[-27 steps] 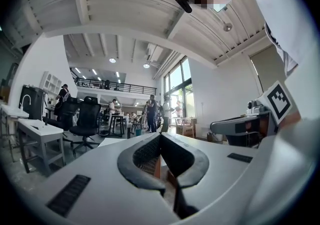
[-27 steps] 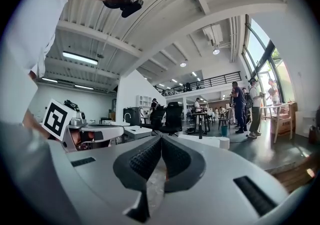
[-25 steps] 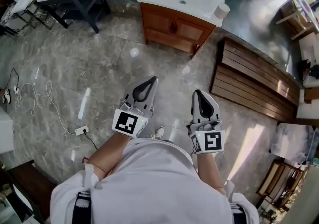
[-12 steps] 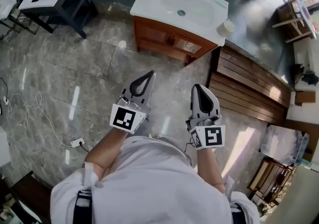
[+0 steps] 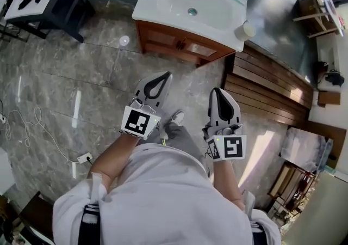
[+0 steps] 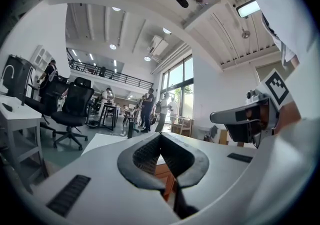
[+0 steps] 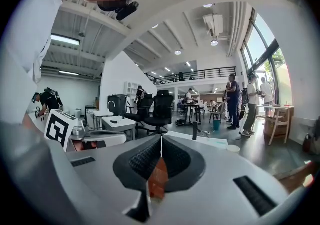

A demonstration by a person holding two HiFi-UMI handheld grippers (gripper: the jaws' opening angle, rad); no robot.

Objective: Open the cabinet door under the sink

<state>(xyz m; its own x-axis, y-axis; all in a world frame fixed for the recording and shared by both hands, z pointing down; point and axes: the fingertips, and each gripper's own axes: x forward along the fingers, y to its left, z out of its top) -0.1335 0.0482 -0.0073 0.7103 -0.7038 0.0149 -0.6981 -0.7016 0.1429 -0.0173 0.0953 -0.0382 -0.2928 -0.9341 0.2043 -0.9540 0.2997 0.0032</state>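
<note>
Both jaws are pressing together on nothing as the left gripper (image 5: 162,77) and right gripper (image 5: 217,92) are hovering well apart from the cabinet door (image 5: 166,38) under the sink (image 5: 187,1). The door looks stiff and hinged, and is likely best pulled by its small handle (image 5: 178,46).

Left gripper (image 6: 161,136): the 2 jaws meet at the tips, with nothing between them. In the opening below the tips is a brown wooden cabinet (image 6: 164,175) under a white sink top (image 6: 97,141). Right gripper (image 6: 225,117) is at the right edge of the frame, its marker cube (image 6: 276,85) above it. Background: 1 black office chair (image 6: 75,111) at left, and people (image 6: 146,106) standing near tall windows (image 6: 177,86).
</note>
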